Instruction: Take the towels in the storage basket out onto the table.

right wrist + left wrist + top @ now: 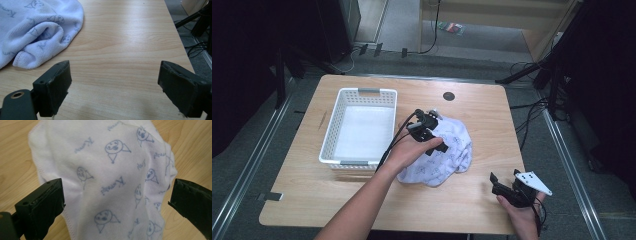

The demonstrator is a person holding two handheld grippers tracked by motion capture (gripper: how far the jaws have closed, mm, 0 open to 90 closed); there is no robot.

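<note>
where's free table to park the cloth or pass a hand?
Bare wood: the front strip from below the white basket to the right claw; the right side between the printed cloth and the table edge; the far strip behind both. Crowded: the centre, where the open left claw sits over the cloth beside the basket.

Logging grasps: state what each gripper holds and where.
Nothing is held. The left gripper is open over the white cloth; the right gripper is open above bare table.
</note>
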